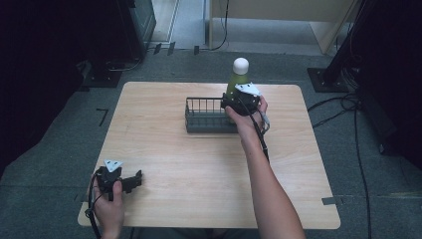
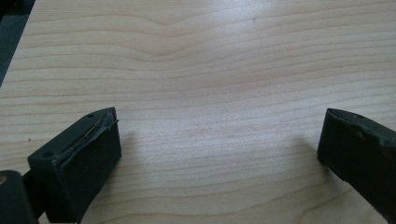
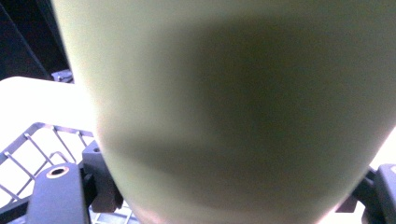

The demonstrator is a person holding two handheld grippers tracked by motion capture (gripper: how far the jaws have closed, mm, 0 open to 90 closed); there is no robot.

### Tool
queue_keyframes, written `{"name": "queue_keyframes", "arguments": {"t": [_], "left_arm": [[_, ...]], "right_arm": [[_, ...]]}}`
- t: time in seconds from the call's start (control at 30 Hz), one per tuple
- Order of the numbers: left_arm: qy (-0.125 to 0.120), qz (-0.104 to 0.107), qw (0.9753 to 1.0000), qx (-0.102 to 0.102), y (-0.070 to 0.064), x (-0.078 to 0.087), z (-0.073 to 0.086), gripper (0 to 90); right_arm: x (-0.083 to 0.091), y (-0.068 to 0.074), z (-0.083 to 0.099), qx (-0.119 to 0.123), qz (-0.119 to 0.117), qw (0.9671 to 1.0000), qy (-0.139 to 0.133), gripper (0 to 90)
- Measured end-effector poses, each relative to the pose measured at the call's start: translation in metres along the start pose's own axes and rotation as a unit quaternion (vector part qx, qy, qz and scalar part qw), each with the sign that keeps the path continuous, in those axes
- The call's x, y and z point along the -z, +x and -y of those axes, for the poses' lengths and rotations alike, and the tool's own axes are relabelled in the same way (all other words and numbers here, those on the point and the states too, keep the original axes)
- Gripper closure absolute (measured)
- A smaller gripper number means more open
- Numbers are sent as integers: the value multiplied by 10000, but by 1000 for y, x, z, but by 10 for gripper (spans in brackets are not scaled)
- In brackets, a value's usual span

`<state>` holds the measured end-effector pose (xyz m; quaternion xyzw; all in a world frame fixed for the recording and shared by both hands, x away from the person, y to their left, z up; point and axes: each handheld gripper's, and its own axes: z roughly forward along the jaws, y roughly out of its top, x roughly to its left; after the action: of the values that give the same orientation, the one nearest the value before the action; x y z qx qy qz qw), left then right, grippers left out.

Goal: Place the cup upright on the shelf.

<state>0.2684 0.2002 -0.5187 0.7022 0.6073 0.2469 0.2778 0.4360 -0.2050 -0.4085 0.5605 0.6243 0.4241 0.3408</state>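
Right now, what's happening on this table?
A person's right gripper is clamped on a green bottle with a white round cap, holding it upright at the right end of a dark wire basket on the light wooden table. The left gripper rests open near the table's front left corner, holding nothing.

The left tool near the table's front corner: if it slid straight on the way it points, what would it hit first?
Probably nothing soon. The left tool points right along the table, jaws open over bare wood; that path looks free and seems to pass in front of the basket.
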Motion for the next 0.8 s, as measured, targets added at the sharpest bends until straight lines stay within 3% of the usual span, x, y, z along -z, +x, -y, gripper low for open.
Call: {"name": "queue_keyframes", "arguments": {"t": [0.23,0.47,0.63,0.8], "left_arm": [[-2,-1,10000,1,0,0,0,1],[-2,-1,10000,1,0,0,0,1],[-2,0,10000,1,0,0,0,0],[2,0,10000,-4,0,0,0,1]], "right_arm": [[-1,0,6,43,-62,9997,-241,198],[-2,-3,13,-143,-183,9984,-514,193],[-2,-3,14,-119,-182,9986,-487,188],[0,-5,14,-74,-244,9991,-326,123]]}}
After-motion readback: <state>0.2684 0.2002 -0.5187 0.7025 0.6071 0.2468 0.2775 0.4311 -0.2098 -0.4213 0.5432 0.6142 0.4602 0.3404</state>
